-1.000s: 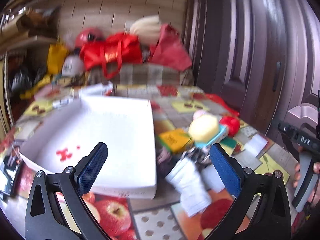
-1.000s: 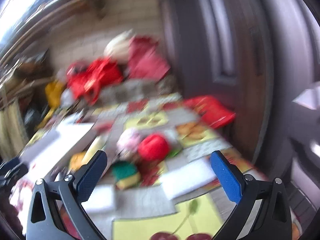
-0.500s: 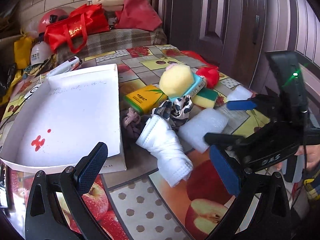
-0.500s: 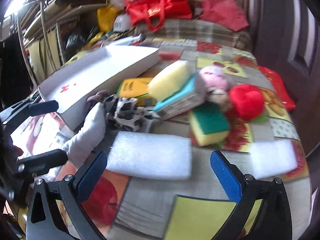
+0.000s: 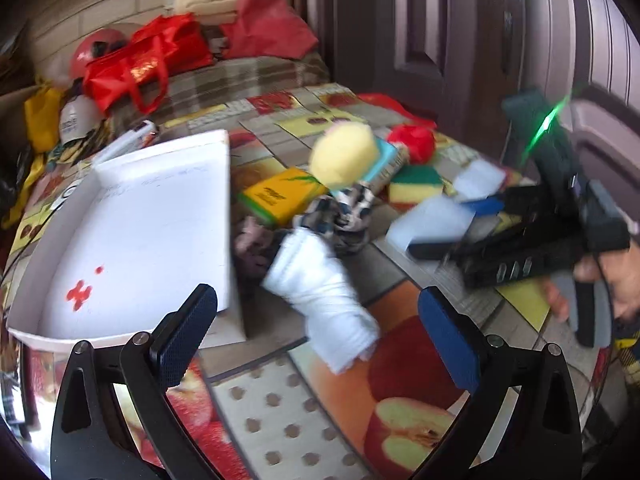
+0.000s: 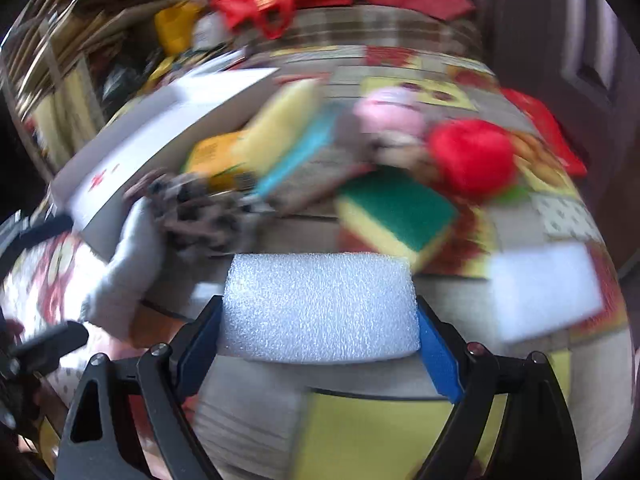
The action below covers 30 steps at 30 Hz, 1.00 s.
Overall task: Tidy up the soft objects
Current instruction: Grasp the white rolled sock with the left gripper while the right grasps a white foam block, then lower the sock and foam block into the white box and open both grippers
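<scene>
Our right gripper (image 6: 319,330) has just been closing onto the white rectangular foam block (image 6: 319,307), pads now touching its ends. Our left gripper (image 5: 318,334) hangs apart and empty near the white cardboard box (image 5: 152,216), so we judge the first pick is starting.

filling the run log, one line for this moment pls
right hand-held gripper: closing on white foam block | left hand-held gripper: open, empty | white box: empty

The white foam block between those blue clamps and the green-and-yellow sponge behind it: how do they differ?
The white foam block is one colour with a bubbly surface; the green-and-yellow sponge has a green scouring top on a yellow body. The foam block sits between the right gripper's blue pads, whose jaws have just been closing and now touch its ends; the sponge lies free on the table. The foam block looks wider. Both are soft rectangular pads.
</scene>
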Each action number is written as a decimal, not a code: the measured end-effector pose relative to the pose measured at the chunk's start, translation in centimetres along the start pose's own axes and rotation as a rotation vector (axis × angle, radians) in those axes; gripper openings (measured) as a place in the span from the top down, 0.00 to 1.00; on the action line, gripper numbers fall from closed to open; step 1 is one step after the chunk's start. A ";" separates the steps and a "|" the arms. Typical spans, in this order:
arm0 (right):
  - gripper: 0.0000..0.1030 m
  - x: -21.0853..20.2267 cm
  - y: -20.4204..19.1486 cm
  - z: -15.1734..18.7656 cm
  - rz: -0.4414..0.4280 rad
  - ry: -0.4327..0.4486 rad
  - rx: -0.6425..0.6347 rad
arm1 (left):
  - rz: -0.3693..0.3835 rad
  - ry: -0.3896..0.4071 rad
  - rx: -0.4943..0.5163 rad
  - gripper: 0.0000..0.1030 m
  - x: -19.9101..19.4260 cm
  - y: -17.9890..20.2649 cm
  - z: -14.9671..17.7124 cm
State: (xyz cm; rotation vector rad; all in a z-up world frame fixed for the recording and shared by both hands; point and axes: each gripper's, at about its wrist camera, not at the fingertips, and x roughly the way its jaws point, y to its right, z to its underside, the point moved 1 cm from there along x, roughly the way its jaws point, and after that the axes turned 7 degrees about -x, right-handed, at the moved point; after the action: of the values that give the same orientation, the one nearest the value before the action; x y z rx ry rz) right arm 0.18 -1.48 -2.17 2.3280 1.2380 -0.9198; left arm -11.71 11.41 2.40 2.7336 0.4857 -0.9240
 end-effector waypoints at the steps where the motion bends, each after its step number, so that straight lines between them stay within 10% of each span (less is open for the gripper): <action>1: 0.14 -0.3 1.3 0.3 0.008 0.006 0.044 | -0.004 -0.015 0.013 0.05 0.5 0.5 -0.1; 7: 0.14 -1.3 3.2 1.0 -0.013 0.036 0.134 | -0.060 -0.171 0.066 0.36 4.8 2.1 -0.3; 10: 0.14 -1.3 2.6 0.7 0.006 0.028 0.108 | -0.048 -0.188 0.023 0.72 5.3 1.4 -0.3; 19: 0.14 -4.5 1.4 0.2 0.027 0.265 0.089 | 0.047 -0.048 0.003 0.72 2.5 1.3 -0.8; 25: 0.14 -7.2 -0.7 0.0 0.119 0.456 0.068 | -0.013 0.241 0.041 0.71 -2.2 0.3 -0.8; 30: 0.14 -8.1 -1.3 -0.4 0.164 0.538 0.074 | -0.067 0.290 0.011 0.71 -3.2 -2.7 -0.9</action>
State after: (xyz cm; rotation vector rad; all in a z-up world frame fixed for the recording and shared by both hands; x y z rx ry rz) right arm -4.08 -5.44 3.65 2.7942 1.1806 -0.2908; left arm -14.61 13.43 4.83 2.8903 0.6269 -0.5454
